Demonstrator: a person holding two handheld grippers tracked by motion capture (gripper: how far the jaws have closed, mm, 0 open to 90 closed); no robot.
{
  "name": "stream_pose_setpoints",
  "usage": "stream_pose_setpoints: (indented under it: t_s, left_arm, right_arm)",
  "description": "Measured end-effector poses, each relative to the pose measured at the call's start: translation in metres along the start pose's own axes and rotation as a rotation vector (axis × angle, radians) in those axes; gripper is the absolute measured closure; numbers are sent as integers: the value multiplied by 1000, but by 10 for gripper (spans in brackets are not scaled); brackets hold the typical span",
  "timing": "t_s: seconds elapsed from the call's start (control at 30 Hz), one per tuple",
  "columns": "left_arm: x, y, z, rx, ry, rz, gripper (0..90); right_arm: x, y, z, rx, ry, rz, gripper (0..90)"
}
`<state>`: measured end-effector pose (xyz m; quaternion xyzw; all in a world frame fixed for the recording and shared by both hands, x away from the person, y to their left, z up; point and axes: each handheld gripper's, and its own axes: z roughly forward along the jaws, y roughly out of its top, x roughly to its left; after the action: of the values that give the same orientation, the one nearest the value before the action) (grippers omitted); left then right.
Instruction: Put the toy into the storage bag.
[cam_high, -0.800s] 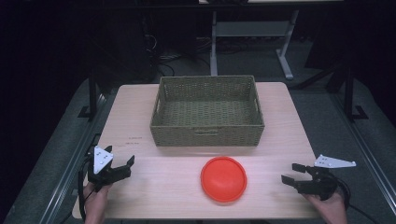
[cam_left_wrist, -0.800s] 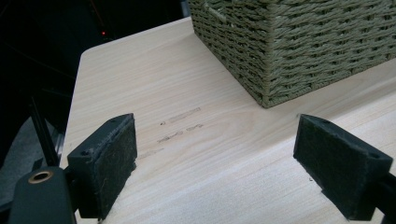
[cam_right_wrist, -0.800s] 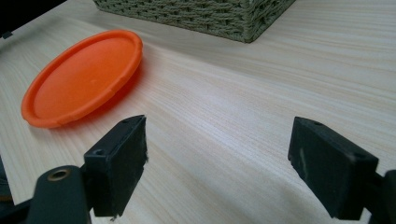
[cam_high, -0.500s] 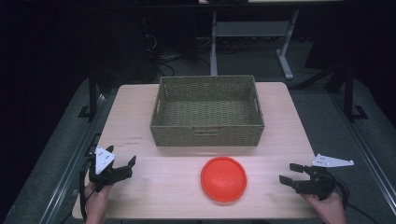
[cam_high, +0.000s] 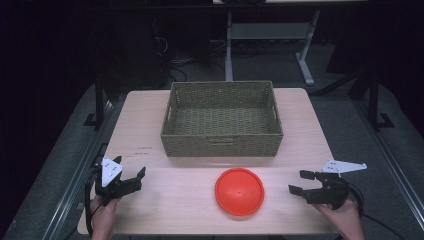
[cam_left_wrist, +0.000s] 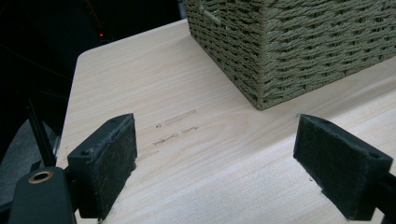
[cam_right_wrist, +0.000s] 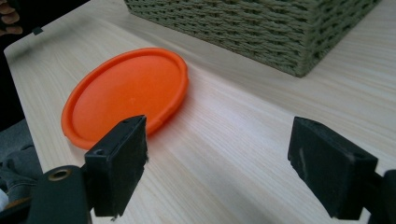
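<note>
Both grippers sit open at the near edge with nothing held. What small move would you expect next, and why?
Probably the right gripper eases left toward the orange disc. Its jaws stand open and empty, the disc lies flat on the table just beside it, and the right gripper view has the disc's rim near one jaw. The left gripper is farther off. The wicker basket behind looks empty.

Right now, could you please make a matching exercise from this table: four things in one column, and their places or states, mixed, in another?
Things:
1. wicker basket
2. orange lid
3. left gripper
4. right gripper

Places or states:
A. flat on the table, near its front edge
B. open, at the table's left front corner
C. empty, at the middle back
D. open, just right of the lid

Pairs: 1-C, 2-A, 3-B, 4-D
</note>
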<state>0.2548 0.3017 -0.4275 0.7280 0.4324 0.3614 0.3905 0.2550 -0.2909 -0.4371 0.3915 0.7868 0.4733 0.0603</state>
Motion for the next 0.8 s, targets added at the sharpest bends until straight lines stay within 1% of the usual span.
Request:
stream_pose_setpoints:
  t_s: [0.1,0.13,0.17,0.2,0.27,0.33,0.43,0.47,0.5,0.53,0.57,0.6,0.63,0.67,0.7,0.73,0.77,0.8]
  left_arm:
    - [0,0,0,-4,1,-1,127]
    - [0,0,-1,-2,3,-3,127]
    - [0,0,-1,-2,3,-3,127]
    - [0,-1,-1,-3,3,-1,127]
    - [1,0,0,-2,3,-2,127]
    - [1,0,0,-3,3,-5,127]
    - [2,-1,0,0,8,-3,128]
    - [2,-1,0,-5,9,-4,127]
    - [2,-1,0,-5,9,-4,127]
    - [3,-1,1,0,13,-4,127]
    - [3,-1,1,0,13,-4,127]
    - [4,-2,1,3,12,-5,128]
    - [4,-2,1,3,12,-5,127]
    - [4,-2,1,0,15,-9,127]
    - [4,-2,1,0,15,-9,128]
    - [5,-2,0,-1,16,-7,127]
    - [5,-2,0,-1,16,-7,127]
    - [6,-2,0,-6,18,-10,127]
  right_arm:
    - [2,4,1,3,4,-11,190]
    - [4,7,2,4,15,-17,180]
    - [4,7,2,4,15,-17,180]
    - [7,11,5,20,29,-26,168]
    - [9,14,9,35,32,-37,168]
    - [10,16,11,41,35,-41,168]
    - [13,23,17,59,54,-50,169]
    - [14,28,21,75,66,-54,171]
    - [14,28,21,75,66,-54,171]
    - [15,32,26,96,79,-57,183]
    - [15,32,26,96,79,-57,183]
    - [17,36,32,118,86,-55,185]
    - [17,36,32,118,86,-55,185]
    - [18,40,39,141,92,-57,190]
    - [18,40,39,141,92,-57,190]
    - [19,44,45,156,102,-63,198]
    - [19,44,45,156,102,-63,198]
    - [20,45,48,168,102,-65,199]
